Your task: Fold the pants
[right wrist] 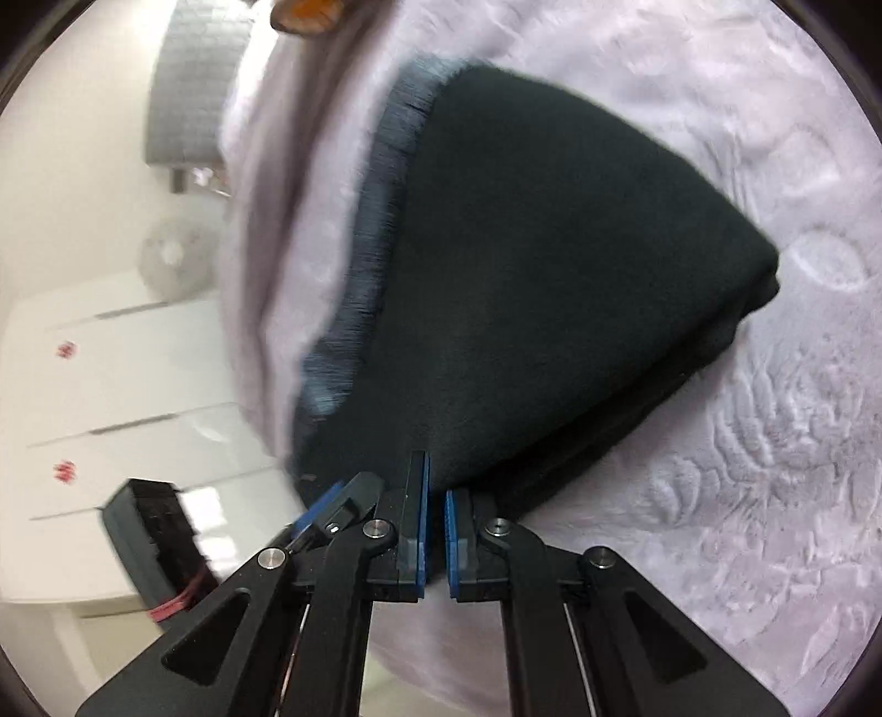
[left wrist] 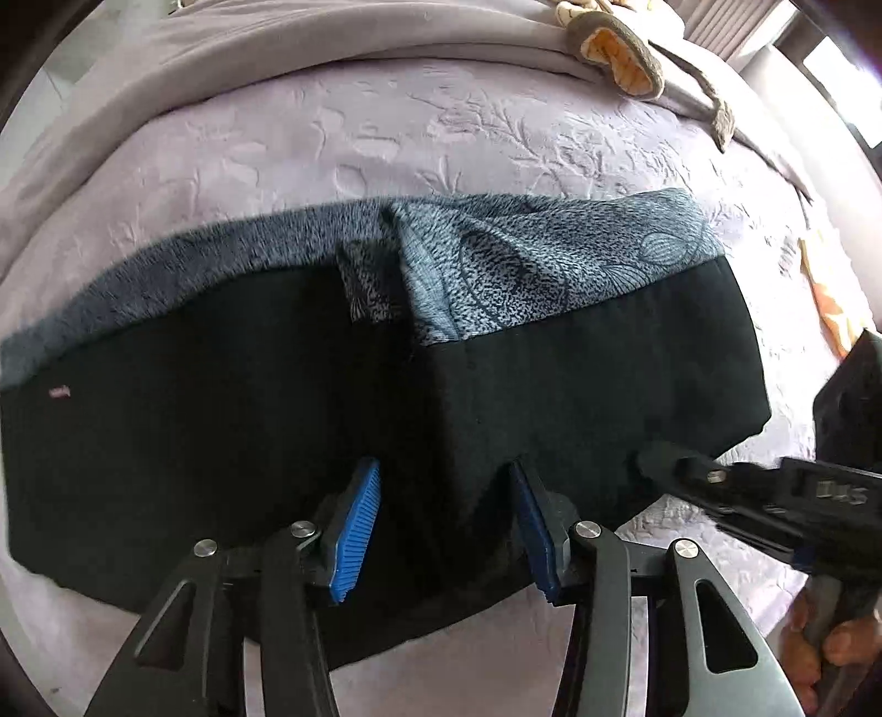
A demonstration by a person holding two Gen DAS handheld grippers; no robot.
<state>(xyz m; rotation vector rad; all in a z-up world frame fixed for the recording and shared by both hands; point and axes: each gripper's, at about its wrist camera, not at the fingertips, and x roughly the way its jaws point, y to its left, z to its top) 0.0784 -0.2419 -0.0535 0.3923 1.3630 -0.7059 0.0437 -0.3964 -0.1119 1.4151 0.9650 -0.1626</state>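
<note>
The black pants (left wrist: 275, 419) lie folded in a long band across the lilac bedspread (left wrist: 386, 143), with a grey-blue patterned lining (left wrist: 523, 259) showing along the far edge. My left gripper (left wrist: 446, 529) is open, its blue pads (left wrist: 355, 529) standing over the near edge of the pants with black cloth between them. My right gripper (right wrist: 435, 529) is shut on the near edge of the pants (right wrist: 551, 276); in the left wrist view it (left wrist: 661, 458) comes in from the right at the pants' right corner.
A folded lilac blanket (left wrist: 275, 60) lies at the back of the bed, with a brown and yellow soft item (left wrist: 617, 49) on it. An orange patterned cloth (left wrist: 832, 298) is at the right. White cabinets (right wrist: 110, 386) and a fan (right wrist: 171, 259) stand beyond the bed.
</note>
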